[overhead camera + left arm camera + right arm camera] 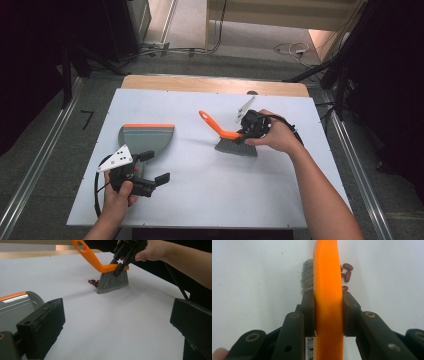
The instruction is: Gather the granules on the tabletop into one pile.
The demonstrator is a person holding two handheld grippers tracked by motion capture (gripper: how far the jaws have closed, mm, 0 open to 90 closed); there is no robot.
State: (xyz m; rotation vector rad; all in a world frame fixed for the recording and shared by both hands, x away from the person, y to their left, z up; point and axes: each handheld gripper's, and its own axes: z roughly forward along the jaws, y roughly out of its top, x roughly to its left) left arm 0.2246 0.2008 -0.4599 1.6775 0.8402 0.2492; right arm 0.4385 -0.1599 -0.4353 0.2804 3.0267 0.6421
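Note:
A hand brush with an orange handle and grey bristles stands on the white table top, bristles down. My right gripper is shut on its orange back, one pad on each side. Several dark red beans lie on the table against the bristles; in the right gripper view the beans sit just right of the brush. A grey dustpan with an orange edge lies at the left. My left gripper hovers just in front of it, open and with nothing between its fingers.
The white sheet covers a wooden table whose far edge shows bare. Metal rails run along both sides on the floor. Cables lie on the floor beyond the table. Bare sheet lies between dustpan and brush.

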